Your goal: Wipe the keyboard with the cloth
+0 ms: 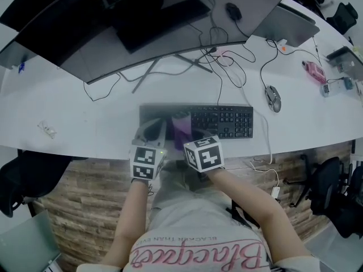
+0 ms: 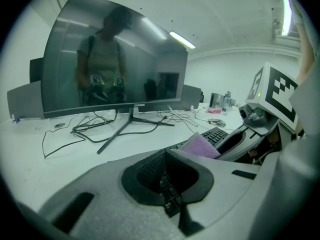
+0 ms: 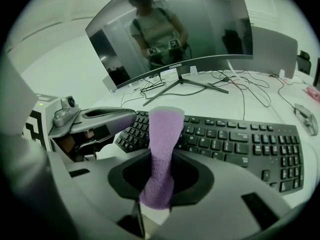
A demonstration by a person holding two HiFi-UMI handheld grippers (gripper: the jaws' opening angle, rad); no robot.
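Lower your right gripper (image 3: 159,183), jaws clenched on the purple fleecy cloth (image 3: 165,129) over the black keyboard (image 3: 235,144)'s left half, and sweep flat along key rows, while your left gripper (image 2: 165,153), jaws closed empty, steadies it.

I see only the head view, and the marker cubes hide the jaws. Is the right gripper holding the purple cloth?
Observer: Yes. In the right gripper view, the right gripper is shut on the cloth, which sticks out forward over the keyboard.
Operator: And the left gripper, does it hold something?
Observer: No. In the left gripper view, the left gripper has its jaws together with nothing between them; only keys show beneath.
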